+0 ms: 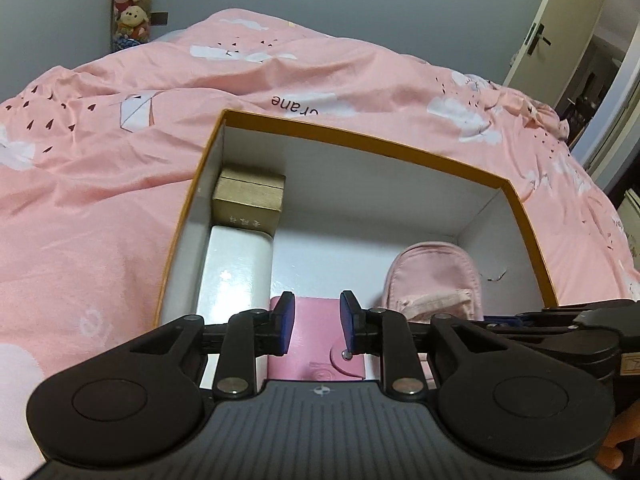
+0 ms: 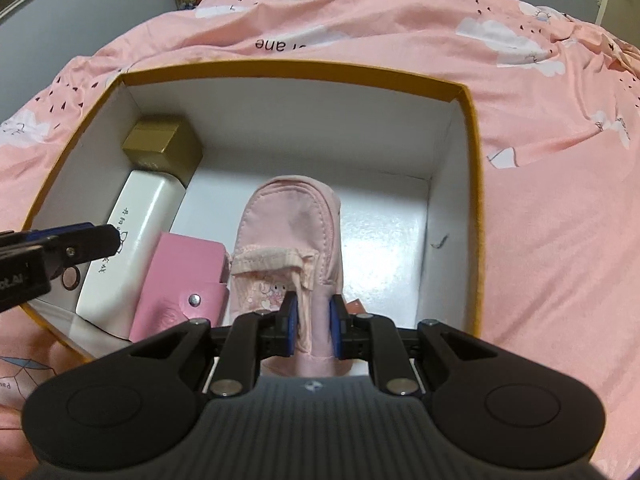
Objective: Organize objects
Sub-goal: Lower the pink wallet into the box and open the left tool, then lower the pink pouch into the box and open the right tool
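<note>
**Ana:** Jaws on the right gripper (image 2: 313,330) are pinching the near end of the pink pouch (image 2: 290,240), narrow, with the fabric squeezed between the blue pads. Jaws on the left gripper (image 1: 317,322) are standing slightly apart above the pink wallet (image 1: 316,344), and I am not seeing the pads pressing on it.

**Ben:** So where is the pouch sitting?

**Ana:** It is stretching away from the right jaws, lying on the floor of the orange-rimmed box (image 2: 472,128). The wallet is lying just to the left of those jaws, touching the pouch's side.

**Ben:** What is worrying you?

**Ana:** The grip is catching only soft cloth at 1 end. I am judging that if the pouch is lifted, it is likely sagging and dragging the wallet, or slipping out. The 2 grippers are also working close together, so a sideways move is risking a bump.

**Ben:** And the box contents?

**Ana:** It is holding 4 things: beyond the wallet, a white case (image 2: 132,248) is lying along the left wall, and a gold box (image 2: 164,148) is standing at its far end in the corner. The box is resting on a pink bedspread (image 2: 540,200).
</note>
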The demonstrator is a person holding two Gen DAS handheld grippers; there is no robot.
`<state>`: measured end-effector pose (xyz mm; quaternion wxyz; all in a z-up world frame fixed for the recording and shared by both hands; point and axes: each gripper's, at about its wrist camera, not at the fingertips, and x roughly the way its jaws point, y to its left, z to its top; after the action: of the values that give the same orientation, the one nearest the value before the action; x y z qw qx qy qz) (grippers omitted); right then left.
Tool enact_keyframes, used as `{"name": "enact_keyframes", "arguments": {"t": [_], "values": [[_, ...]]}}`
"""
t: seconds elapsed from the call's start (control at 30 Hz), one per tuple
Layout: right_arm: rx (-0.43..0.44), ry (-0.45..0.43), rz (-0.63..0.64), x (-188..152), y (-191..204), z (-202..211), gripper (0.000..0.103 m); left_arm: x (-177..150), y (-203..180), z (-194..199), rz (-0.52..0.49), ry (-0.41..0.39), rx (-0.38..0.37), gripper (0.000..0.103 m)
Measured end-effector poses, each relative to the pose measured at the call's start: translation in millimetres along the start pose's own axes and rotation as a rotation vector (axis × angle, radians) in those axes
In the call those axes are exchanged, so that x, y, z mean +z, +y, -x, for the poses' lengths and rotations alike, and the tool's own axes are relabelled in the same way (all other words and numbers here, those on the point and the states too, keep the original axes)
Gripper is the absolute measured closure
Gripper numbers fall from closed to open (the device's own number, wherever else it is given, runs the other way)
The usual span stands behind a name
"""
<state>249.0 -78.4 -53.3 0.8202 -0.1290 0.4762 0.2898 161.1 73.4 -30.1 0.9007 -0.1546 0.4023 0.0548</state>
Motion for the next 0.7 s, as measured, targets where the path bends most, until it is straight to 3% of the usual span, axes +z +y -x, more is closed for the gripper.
{"name": "enact_keyframes", "arguments": {"t": [0.37,0.53,0.7], "values": [[0.046,0.026,0.007,2,15,-8,0.086,-4,5,-5,0.007,0.005,-0.007,0.076],[0.042,-0.013,-0.013,2,9,2,0.086,-4,9,-2,0.006,-0.017,-0.012,0.076],[0.134,-0.043,-0.096,8,2,22,0.086,8,19,9,0.022,-0.032,-0.072,0.076]]}}
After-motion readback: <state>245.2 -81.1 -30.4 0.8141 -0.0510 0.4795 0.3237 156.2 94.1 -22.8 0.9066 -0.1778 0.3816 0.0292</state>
